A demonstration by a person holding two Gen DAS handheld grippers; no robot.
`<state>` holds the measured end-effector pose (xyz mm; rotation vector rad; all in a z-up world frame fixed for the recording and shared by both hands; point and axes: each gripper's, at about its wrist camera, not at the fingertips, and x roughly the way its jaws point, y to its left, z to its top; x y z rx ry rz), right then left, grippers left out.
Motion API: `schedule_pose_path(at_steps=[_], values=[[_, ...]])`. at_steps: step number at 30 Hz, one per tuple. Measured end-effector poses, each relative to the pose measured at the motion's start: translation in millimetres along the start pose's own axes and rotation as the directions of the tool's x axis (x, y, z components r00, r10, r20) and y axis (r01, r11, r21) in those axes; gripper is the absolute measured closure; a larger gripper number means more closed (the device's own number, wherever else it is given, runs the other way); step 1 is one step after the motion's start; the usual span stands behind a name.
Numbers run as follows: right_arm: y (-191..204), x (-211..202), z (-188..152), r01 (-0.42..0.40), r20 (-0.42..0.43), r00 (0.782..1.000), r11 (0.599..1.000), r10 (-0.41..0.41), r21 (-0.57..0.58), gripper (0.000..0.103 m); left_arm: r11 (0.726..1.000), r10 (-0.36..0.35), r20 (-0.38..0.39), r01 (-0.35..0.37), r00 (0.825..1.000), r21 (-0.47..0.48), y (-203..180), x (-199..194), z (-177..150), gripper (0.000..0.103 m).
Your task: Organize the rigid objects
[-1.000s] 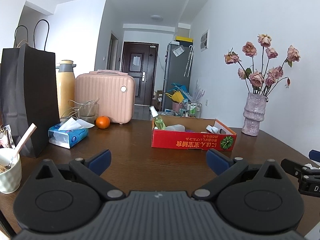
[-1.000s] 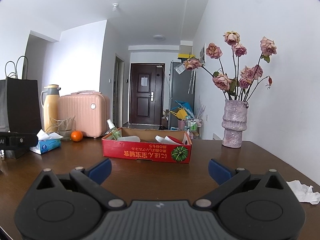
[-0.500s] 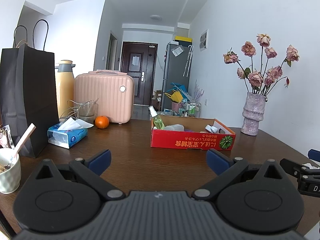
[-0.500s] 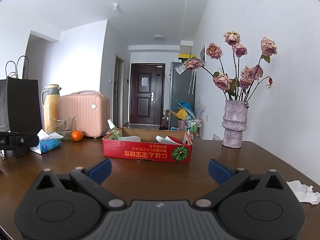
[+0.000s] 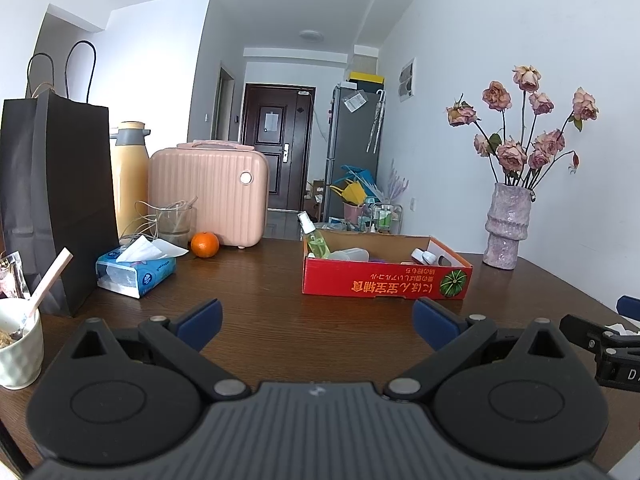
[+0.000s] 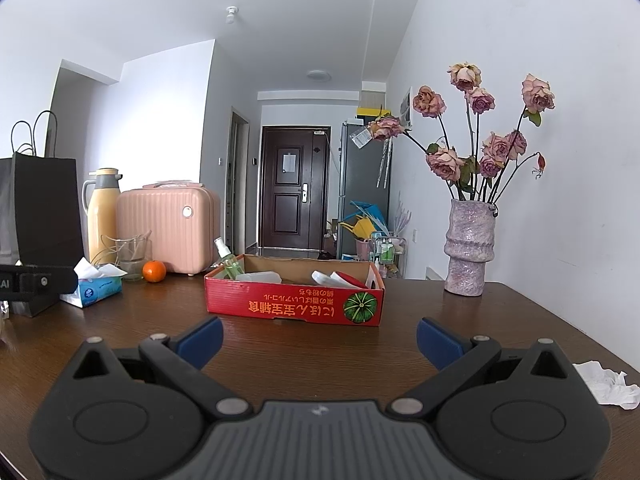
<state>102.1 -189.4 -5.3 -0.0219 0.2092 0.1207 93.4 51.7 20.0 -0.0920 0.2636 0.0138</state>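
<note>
Dark wooden table [image 5: 260,292] in a white-walled room, one brown door [image 6: 294,188] at the far end of a hallway. Seen from two grippers held low over the near edge, both pointed toward the room.

Left gripper [image 5: 316,316]: blue-tipped fingers spread wide, nothing between them. Right gripper [image 6: 320,338]: fingers likewise spread wide, nothing held.

One red cardboard box [image 6: 294,304] sat mid-table, ahead of both grippers and apart from them, open at the top. Inside it: one green spray bottle [image 6: 228,260] leaning at the left end, one clear plastic container [image 5: 348,255] lying beside it, and white and red items [image 6: 336,279] toward the right, too overlapped to count.

Left of the box, well apart: one orange [image 5: 205,244], one blue tissue pack [image 5: 136,272], one glass [image 5: 174,224] with twine, one pink case [image 5: 208,196], one yellow flask [image 5: 129,176], one black paper bag [image 5: 56,200]. One white cup [image 5: 18,350] with a spoon at the near left edge.

Right of the box: one purple vase [image 6: 468,248] with about nine dried roses. One crumpled tissue [image 6: 608,384] near the right edge.
</note>
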Motion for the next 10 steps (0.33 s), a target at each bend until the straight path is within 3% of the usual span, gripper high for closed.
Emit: schedule_pose_path(at_steps=[10], values=[[0.1, 0.2, 0.0, 0.000, -0.001, 1.000, 1.000, 0.000, -0.001, 0.000, 1.000, -0.015, -0.004, 0.015, 1.000, 0.013, -1.1, 0.6, -0.7, 0.000]])
